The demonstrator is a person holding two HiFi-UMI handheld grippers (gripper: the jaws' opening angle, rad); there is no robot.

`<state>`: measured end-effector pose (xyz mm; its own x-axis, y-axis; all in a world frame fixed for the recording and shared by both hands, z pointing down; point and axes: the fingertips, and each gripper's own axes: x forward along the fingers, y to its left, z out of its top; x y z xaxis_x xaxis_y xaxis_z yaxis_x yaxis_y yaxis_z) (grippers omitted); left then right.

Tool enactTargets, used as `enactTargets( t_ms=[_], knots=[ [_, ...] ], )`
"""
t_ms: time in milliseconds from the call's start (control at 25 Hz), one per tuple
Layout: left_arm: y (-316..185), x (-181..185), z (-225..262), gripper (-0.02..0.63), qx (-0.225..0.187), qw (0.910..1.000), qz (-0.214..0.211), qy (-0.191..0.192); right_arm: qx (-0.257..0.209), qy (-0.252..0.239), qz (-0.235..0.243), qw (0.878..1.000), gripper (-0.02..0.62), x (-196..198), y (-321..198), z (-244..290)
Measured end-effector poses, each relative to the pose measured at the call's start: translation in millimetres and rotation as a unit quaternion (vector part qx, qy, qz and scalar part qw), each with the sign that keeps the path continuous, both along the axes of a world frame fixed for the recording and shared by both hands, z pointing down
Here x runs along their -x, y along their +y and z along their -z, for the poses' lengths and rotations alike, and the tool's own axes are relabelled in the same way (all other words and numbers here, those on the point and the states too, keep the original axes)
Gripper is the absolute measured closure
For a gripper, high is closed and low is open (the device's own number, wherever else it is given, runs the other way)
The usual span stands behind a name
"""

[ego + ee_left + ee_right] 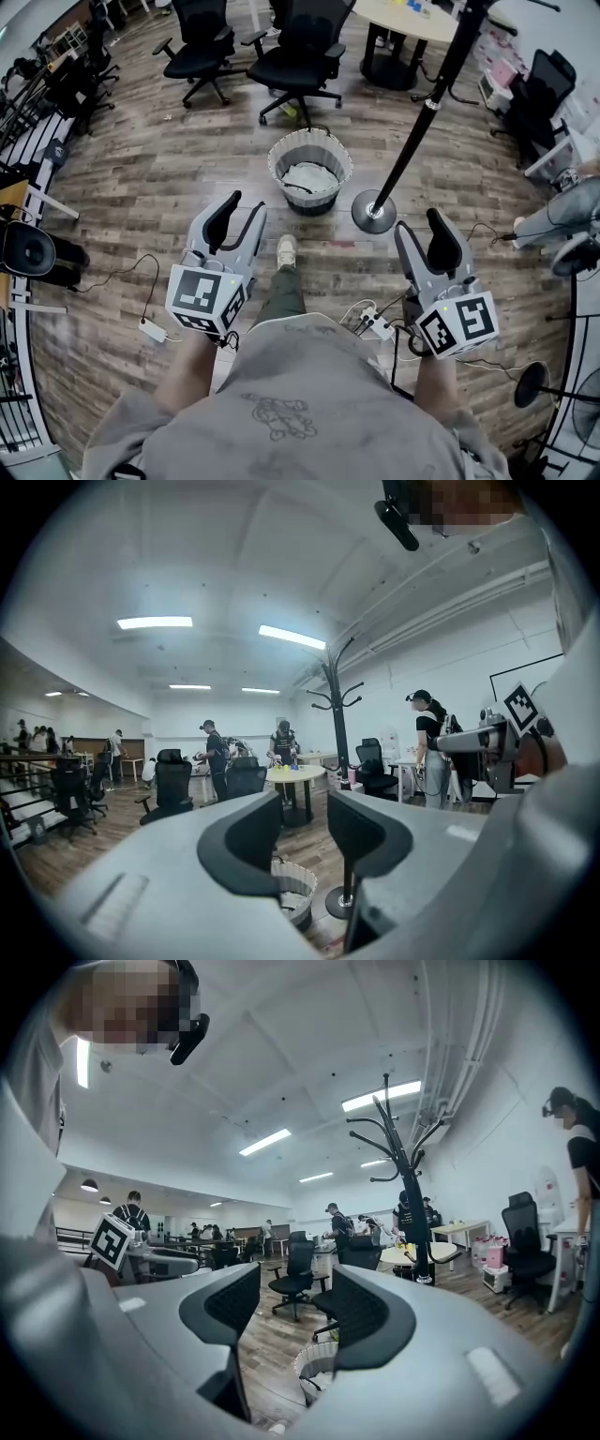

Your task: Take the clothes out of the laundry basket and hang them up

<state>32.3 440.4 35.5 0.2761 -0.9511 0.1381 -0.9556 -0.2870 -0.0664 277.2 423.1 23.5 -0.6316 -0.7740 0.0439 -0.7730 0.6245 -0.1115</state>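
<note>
Short of the laundry basket (277, 155), to its left: left gripper (244, 206), held about level on an outstretched forearm. Points toward the basket, jaws apart, nothing between them. Carries a marker cube (206, 298) at its near end, close to the body.

Straight ahead on the wood floor (141, 187): the basket itself, round and upright, with a pale pleated wall. Holds crumpled white clothes (309, 176) low inside.

Just right of the basket: the round base of the coat rack (374, 212), dark pole rising from it.

Right of that base: right gripper (420, 223), also about level, jaws standing wide and empty, well short of the basket. Bears its own cube (459, 325).

Writing: nothing readable. Shows only black-and-white square patterns on both cubes, and a faint line drawing on the grey shirt (281, 412), too small to make out.
</note>
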Motion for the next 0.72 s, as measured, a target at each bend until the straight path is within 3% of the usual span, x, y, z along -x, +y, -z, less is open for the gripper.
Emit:
enactTargets(
  t_ms=[400,720],
  knots=[
    [-46,14,-27,0.449,0.016,0.9998,-0.006,0.005,0.023,0.009,0.001,1.0,0.325,19,-44,-31],
    [-110,40,-45,0.449,0.041,0.999,-0.013,0.011,0.064,0.032,0.007,0.997,0.324,54,-107,-60]
  ],
)
